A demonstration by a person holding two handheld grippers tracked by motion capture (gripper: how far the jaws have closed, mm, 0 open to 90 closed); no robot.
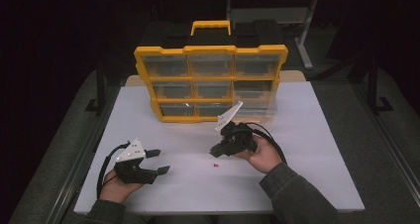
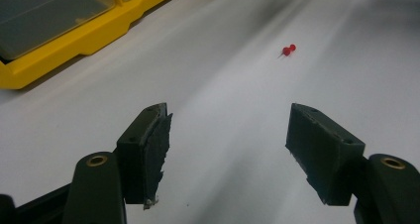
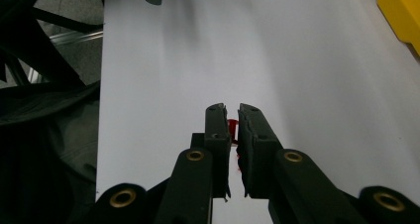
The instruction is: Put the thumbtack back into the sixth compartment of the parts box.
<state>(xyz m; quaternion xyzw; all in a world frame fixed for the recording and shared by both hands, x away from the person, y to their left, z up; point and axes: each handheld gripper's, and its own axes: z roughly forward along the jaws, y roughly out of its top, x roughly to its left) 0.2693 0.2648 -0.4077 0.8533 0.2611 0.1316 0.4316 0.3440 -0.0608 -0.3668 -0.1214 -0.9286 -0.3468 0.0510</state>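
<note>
the right claw [image 1: 216,150] hangs above the white counter [image 1: 307,149] with its jaws nearly together, and in the right gripper view a small red pushpin [image 3: 233,126] shows in the narrow gap between them, apparently pinched. another red pushpin [image 1: 215,165] lies on the counter just below it, near the yellow organizer [image 1: 210,80]. the left claw [image 1: 159,160] rests released, jaws wide, that pushpin well ahead of them.
</note>
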